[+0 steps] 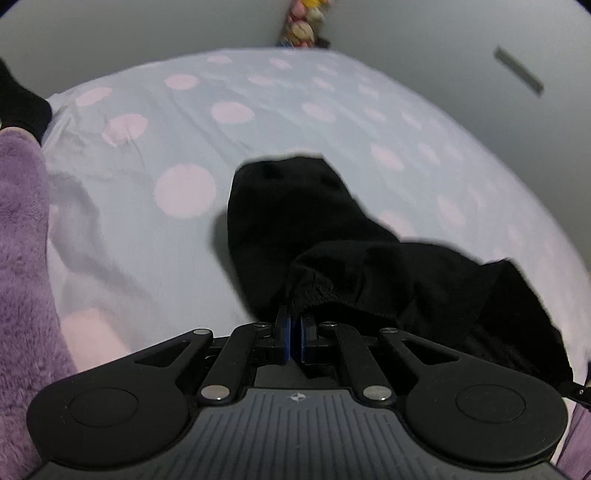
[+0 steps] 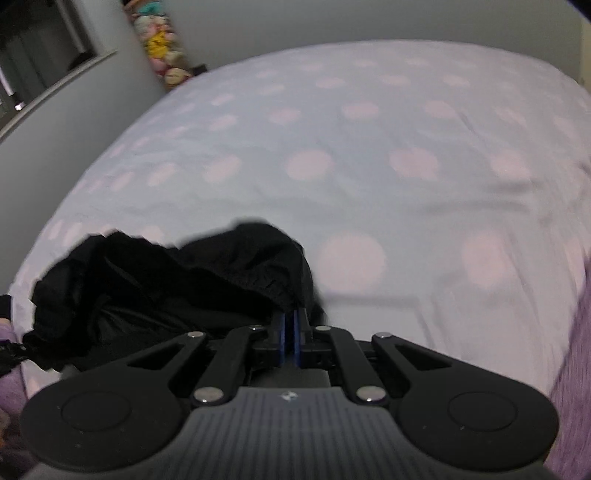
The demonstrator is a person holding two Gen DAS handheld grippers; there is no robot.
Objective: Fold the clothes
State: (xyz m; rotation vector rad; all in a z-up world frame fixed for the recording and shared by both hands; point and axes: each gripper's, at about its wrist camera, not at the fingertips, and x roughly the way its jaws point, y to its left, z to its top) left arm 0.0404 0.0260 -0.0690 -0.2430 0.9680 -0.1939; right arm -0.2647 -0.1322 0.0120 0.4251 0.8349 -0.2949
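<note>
A black garment (image 1: 332,236) with a gathered elastic edge hangs over the pale bed sheet (image 1: 155,236) dotted with pink circles. My left gripper (image 1: 294,321) is shut on that elastic edge, the cloth bunching right at its blue pads. In the right wrist view the same black garment (image 2: 177,280) trails to the left, and my right gripper (image 2: 291,321) is shut on another part of its gathered edge. The cloth stretches between the two grippers. How it is laid out below them is hidden.
A purple fleece sleeve (image 1: 22,258) fills the left edge, and a black sock (image 1: 22,99) lies at the far left. Purple fleece (image 2: 576,369) also borders the right side. Grey walls (image 2: 332,22) enclose the bed, with stuffed toys (image 2: 162,44) stacked in the corner.
</note>
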